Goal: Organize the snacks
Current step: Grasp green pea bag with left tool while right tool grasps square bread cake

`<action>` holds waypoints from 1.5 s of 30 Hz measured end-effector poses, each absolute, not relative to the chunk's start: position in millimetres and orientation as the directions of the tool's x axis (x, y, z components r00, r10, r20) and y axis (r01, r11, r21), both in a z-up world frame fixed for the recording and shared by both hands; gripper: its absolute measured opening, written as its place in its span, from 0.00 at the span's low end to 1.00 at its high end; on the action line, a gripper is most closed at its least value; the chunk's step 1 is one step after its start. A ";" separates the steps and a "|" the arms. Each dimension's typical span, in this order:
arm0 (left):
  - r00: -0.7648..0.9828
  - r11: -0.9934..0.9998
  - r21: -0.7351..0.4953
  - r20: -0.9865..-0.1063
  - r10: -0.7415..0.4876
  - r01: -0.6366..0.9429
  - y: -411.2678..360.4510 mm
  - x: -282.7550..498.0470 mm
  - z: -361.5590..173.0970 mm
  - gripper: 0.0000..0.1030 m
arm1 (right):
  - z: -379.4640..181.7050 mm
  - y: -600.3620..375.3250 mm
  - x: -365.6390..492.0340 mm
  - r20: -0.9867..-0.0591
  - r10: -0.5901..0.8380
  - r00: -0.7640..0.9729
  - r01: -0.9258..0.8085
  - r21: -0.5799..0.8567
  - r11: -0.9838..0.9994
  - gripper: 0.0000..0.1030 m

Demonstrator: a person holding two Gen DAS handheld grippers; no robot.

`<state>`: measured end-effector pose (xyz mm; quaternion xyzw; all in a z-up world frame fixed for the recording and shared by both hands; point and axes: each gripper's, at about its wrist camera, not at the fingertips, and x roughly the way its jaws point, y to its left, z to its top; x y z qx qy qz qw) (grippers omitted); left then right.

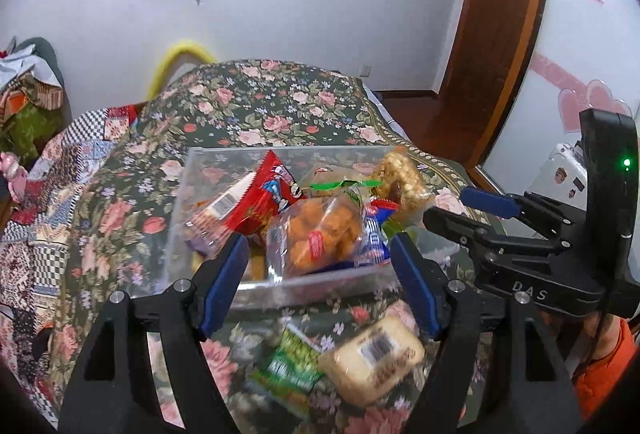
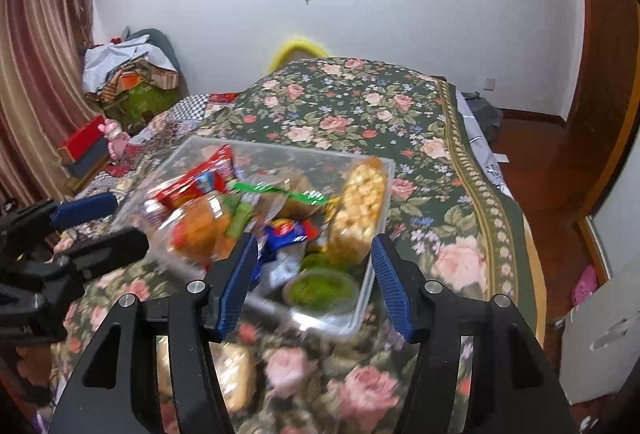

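One popcorn bar [image 2: 358,210] leans upright in bin [image 2: 376,274].

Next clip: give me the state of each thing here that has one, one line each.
Left gripper: open, nothing between its jaws.
Right gripper: open, nothing held.
Clear bin: lidless, piled with snack packs.
Pale pack: outside the bin, lying on the bedspread.
Green pack: outside the bin, beside the pale pack.

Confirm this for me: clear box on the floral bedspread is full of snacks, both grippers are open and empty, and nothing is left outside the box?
Not quite. Two snacks lie outside the clear box: a pale wrapped cake and a green packet, in the left wrist view. The rest holds: left gripper and right gripper are open and empty.
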<state>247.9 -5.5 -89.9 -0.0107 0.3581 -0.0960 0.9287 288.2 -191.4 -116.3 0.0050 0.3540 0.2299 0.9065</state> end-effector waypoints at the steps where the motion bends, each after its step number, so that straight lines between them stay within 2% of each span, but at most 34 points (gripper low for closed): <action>1: 0.729 0.982 -0.077 -0.661 -0.179 0.172 -3.5 240.8 -88.3 0.71 | -116.1 -190.5 283.3 -0.639 0.427 0.640 -0.421 0.173 0.891 0.58; 2: 0.730 0.983 -0.072 -0.661 -0.175 0.170 -1.4 236.7 -87.8 0.71 | -116.3 -190.1 278.1 -0.638 0.433 0.637 -0.428 0.175 0.887 0.60; 6: 0.720 0.986 -0.076 -0.675 -0.161 0.149 11.1 221.4 -94.1 0.72 | -120.9 -184.3 254.7 -0.627 0.495 0.602 -0.484 0.207 0.851 0.79; 7: 0.713 0.987 -0.080 -0.683 -0.158 0.143 15.0 217.9 -97.8 0.72 | -123.1 -181.6 249.4 -0.627 0.501 0.596 -0.492 0.208 0.846 0.81; 18: 0.620 0.990 -0.119 -0.771 -0.142 0.080 47.0 196.2 -153.5 0.72 | -171.6 -141.2 236.4 -0.722 0.500 0.478 -0.507 0.238 0.829 0.87; 26: 0.579 0.990 -0.130 -0.803 -0.138 0.056 48.8 199.6 -179.2 0.72 | -195.6 -134.7 243.9 -0.746 0.518 0.419 -0.499 0.287 0.818 0.87; 27: 0.576 0.990 -0.126 -0.805 -0.137 0.060 46.4 200.6 -181.3 0.72 | -196.0 -135.5 242.7 -0.742 0.522 0.421 -0.503 0.288 0.815 0.86; 28: 0.571 0.990 -0.127 -0.809 -0.142 0.066 44.2 202.0 -183.2 0.72 | -195.9 -137.0 242.2 -0.738 0.526 0.423 -0.505 0.290 0.813 0.79; 30: 0.560 0.989 -0.126 -0.815 -0.148 0.078 38.9 205.0 -187.9 0.72 | -196.2 -141.3 242.4 -0.735 0.529 0.424 -0.505 0.293 0.812 0.75; 38: 0.527 0.988 -0.109 -0.836 -0.150 0.108 15.2 222.9 -208.6 0.72 | -195.0 -164.2 237.2 -0.727 0.500 0.471 -0.481 0.263 0.836 0.73; 41: 0.554 0.990 -0.083 -0.822 -0.133 0.113 11.0 224.4 -210.1 0.64 | -194.4 -175.6 236.8 -0.724 0.496 0.479 -0.466 0.270 0.843 0.73; 43: 0.566 0.991 -0.066 -0.815 -0.123 0.121 8.7 222.7 -210.8 0.53 | -194.3 -180.4 237.3 -0.722 0.496 0.483 -0.456 0.276 0.846 0.73; 45: 0.568 0.990 -0.062 -0.814 -0.122 0.125 8.0 219.6 -210.7 0.50 | -194.6 -181.3 237.1 -0.720 0.496 0.485 -0.454 0.277 0.847 0.73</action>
